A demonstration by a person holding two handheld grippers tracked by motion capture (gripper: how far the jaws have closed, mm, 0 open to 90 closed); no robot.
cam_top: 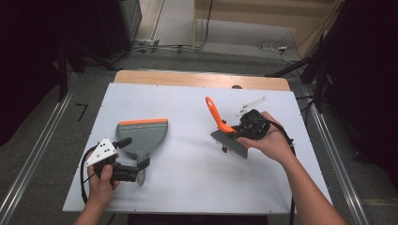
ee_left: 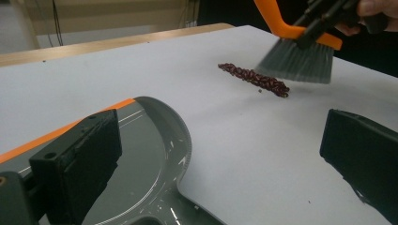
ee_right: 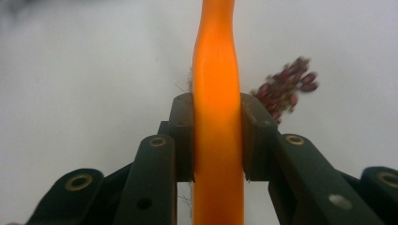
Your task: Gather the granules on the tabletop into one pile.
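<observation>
grey dustpan (ee_left: pixel 141 154) orange-edged, grey-bristled brush (ee_left: pixel 300 58) orange-handled, dark red beans (ee_left: pixel 253 78)

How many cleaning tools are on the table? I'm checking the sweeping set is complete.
2. The grey dustpan lies on the table's left half, by the left gripper. The orange-handled brush is at the right, clamped in the right gripper.

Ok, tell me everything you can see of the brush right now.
The brush has a curved orange handle, plastic by the look, and a grey bristle head. The right gripper is shut on the handle, both pads pressing its sides. In the high view the handle slants up and away, bristles down toward the white table. The bristle tips sit just beside a small row of dark red beans; contact with them is unclear.
</observation>
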